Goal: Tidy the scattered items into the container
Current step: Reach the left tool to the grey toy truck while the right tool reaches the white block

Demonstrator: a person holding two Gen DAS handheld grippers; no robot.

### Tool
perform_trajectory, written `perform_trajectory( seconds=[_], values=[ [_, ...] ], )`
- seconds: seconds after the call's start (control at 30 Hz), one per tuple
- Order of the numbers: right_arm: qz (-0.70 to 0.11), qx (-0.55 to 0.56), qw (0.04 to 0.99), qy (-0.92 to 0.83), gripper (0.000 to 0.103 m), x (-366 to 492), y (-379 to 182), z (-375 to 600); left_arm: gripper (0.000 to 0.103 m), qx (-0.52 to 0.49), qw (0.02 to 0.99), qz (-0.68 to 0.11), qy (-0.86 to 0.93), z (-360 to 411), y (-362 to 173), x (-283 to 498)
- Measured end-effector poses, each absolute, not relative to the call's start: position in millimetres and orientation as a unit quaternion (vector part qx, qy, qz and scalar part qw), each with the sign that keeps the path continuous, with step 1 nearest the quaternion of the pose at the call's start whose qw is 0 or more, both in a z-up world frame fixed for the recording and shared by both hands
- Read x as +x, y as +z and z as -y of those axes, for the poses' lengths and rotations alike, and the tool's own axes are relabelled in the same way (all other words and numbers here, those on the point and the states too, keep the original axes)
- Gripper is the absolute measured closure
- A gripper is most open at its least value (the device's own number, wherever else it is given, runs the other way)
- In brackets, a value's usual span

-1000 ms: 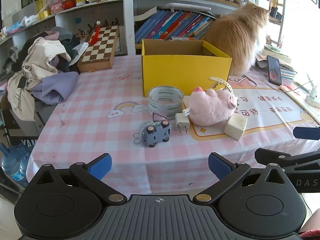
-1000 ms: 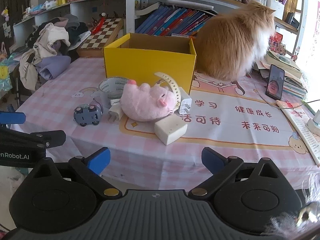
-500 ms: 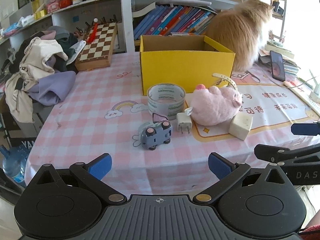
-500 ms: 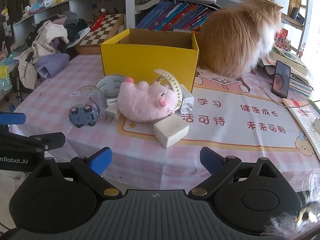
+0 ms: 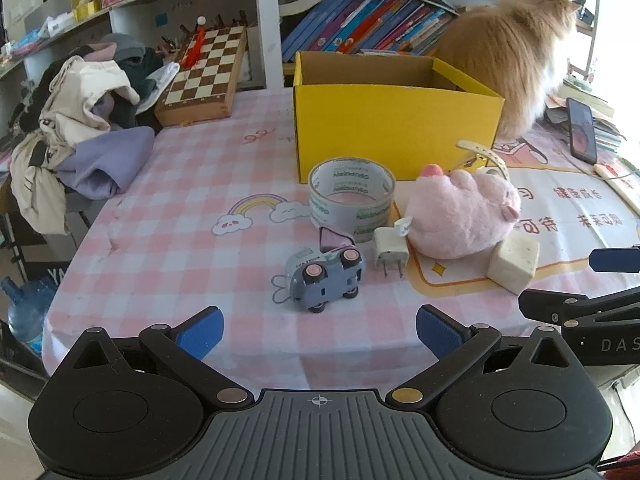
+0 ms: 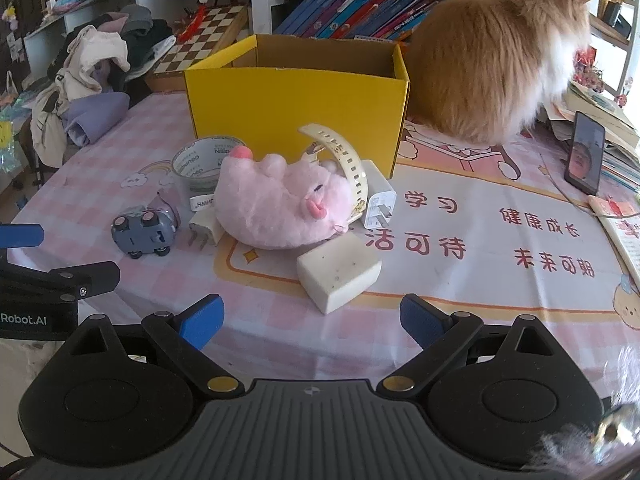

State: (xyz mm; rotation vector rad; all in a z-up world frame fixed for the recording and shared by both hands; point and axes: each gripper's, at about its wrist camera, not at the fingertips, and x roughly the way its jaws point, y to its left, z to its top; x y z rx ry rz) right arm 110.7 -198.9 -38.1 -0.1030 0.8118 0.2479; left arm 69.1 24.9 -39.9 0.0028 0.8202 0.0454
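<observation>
An open yellow box [image 5: 396, 128] [image 6: 296, 112] stands mid-table. In front of it lie a tape roll [image 5: 351, 196] [image 6: 196, 166], a grey toy car [image 5: 326, 278] [image 6: 144, 234], a small white plug [image 5: 390, 248] [image 6: 204, 230], a pink plush pig [image 5: 464, 216] [image 6: 280, 204], a cream watch strap [image 6: 340, 156], a white charger [image 6: 378, 200] and a cream block [image 5: 514, 262] [image 6: 338, 276]. My left gripper [image 5: 318, 332] hangs open just short of the toy car. My right gripper [image 6: 310, 322] is open, close in front of the cream block.
An orange cat [image 5: 508, 48] [image 6: 492, 60] sits behind the box at the right. A phone [image 6: 584, 152] leans beside it. A chessboard [image 5: 202, 74] and a heap of clothes [image 5: 80, 120] lie at the far left. Bookshelves stand behind. The table edge runs just under both grippers.
Both grippers have moved forward towards the table; the items now look larger and nearer. Both stayed open. Nothing on the table has moved.
</observation>
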Motion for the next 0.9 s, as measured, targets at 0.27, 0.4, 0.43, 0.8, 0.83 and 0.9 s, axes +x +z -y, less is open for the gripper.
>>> perform_trajectory(
  seconds=[0.27, 0.4, 0.43, 0.8, 0.83, 0.9],
  values=[
    [-0.404, -0.051, 0.905, 0.122, 0.007, 130, -44, 201, 0.0, -0.006, 0.913, -0.407, 0.027, -27, -47, 85],
    [-0.411, -0.053, 0.902, 0.122, 0.007, 138, -48, 202, 0.001, -0.007, 0.911, -0.411, 0.026, -26, -51, 92],
    [-0.413, -0.054, 0.901, 0.122, 0.007, 141, -48, 203, 0.001, -0.007, 0.911, -0.412, 0.026, -26, -52, 93],
    [-0.43, -0.06, 0.893, 0.123, 0.01, 164, -58, 203, 0.001, -0.008, 0.909, -0.417, 0.03, -26, -61, 113],
    [-0.431, -0.061, 0.892, 0.123, 0.01, 166, -59, 203, 0.001, -0.008, 0.908, -0.417, 0.031, -26, -62, 115],
    [-0.434, -0.062, 0.89, 0.124, 0.011, 171, -61, 203, 0.001, -0.009, 0.907, -0.419, 0.033, -26, -64, 119]
  ],
)
